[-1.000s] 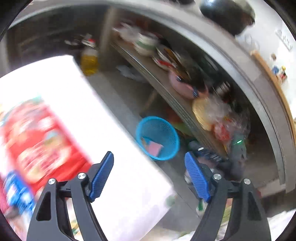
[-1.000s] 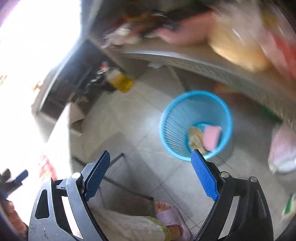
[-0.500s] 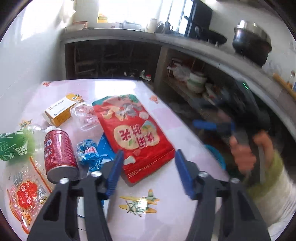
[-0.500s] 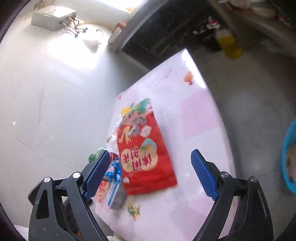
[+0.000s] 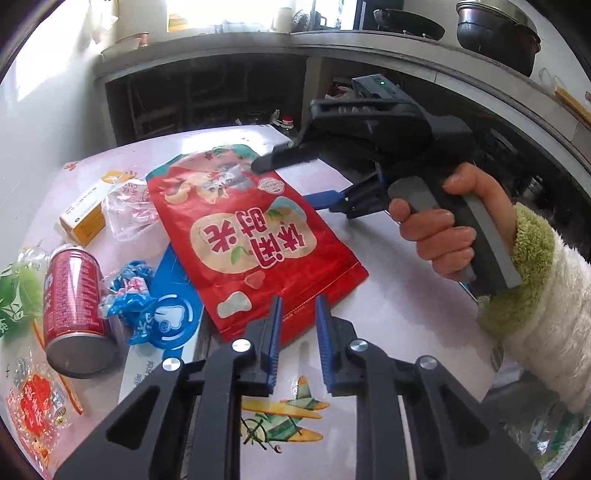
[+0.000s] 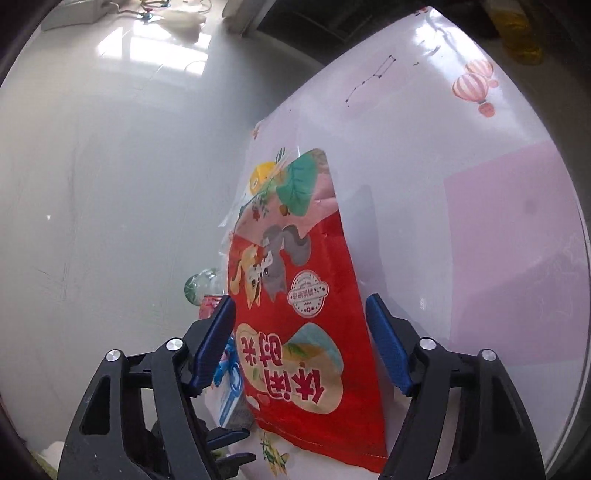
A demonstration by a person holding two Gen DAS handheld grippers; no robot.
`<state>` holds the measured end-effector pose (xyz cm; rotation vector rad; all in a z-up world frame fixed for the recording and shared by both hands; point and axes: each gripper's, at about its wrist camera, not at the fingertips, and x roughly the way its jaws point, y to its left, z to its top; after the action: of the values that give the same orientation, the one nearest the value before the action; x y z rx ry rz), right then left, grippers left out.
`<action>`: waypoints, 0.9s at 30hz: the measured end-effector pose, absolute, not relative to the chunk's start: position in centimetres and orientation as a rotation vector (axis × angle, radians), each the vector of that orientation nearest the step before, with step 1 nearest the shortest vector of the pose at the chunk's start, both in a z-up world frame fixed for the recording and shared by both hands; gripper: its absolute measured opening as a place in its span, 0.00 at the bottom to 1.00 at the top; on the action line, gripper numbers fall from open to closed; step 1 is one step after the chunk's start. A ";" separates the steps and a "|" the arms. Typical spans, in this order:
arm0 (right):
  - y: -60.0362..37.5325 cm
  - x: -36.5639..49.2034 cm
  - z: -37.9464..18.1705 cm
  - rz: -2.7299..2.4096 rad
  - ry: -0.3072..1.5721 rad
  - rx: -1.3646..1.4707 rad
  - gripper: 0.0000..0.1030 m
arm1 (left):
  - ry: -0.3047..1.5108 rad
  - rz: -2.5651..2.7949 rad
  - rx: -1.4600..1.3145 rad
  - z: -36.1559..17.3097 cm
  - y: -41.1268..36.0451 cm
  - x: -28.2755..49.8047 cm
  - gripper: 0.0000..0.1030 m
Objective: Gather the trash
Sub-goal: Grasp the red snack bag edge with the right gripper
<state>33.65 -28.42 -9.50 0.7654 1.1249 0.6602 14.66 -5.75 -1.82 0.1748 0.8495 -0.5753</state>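
A large red snack bag (image 5: pixel 251 236) lies flat on the white table (image 5: pixel 399 306); it also shows in the right wrist view (image 6: pixel 299 317). My left gripper (image 5: pixel 297 314) stands at the bag's near edge with its jaws narrowed around that edge. My right gripper (image 6: pixel 301 332) is open and straddles the bag's width from above; in the left wrist view its fingers (image 5: pixel 280 158) reach the bag's far end. A red can (image 5: pixel 72 306), a crumpled blue wrapper (image 5: pixel 131 295), a clear wrapper (image 5: pixel 125 218) and a yellow box (image 5: pixel 88 214) lie left of the bag.
A blue flat packet (image 5: pixel 173 295) sits under the bag's left side. A green-labelled bottle (image 5: pixel 16 295) and a small red packet (image 5: pixel 37 406) lie at the table's left edge. A counter with pots (image 5: pixel 495 26) runs behind. The white wall (image 6: pixel 110 184) borders the table.
Both grippers swung from the floor basket back to the table. The left jaws narrowed at the red bag's near edge. The right gripper came down over the bag.
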 end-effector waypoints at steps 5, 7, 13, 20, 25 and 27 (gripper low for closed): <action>-28.5 31.7 -10.1 0.644 1.163 0.744 0.24 | 0.878 -0.584 0.169 -2.7 -6.3 15.0 0.14; -28.7 30.5 -9.9 0.639 1.154 0.747 0.12 | 0.889 -0.588 0.165 -2.9 -6.6 15.1 0.14; -30.7 25.7 -8.4 0.565 1.081 0.782 0.03 | 0.889 -0.646 0.143 -2.7 -7.2 14.3 0.14; -34.6 18.2 -7.7 0.465 1.025 0.845 0.02 | 0.962 -0.696 0.137 -4.1 -8.1 13.4 0.14; -33.7 16.3 -8.2 0.471 1.018 0.833 0.09 | 0.987 -0.711 0.164 -4.8 -9.1 13.2 0.14; -33.1 16.5 -8.3 0.458 1.017 0.812 0.13 | 0.994 -0.712 0.154 -4.9 -9.2 13.4 0.14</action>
<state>16.49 -33.15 -8.28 0.8123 1.0169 0.4576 13.36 -9.23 -4.91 0.1538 0.9937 -0.7121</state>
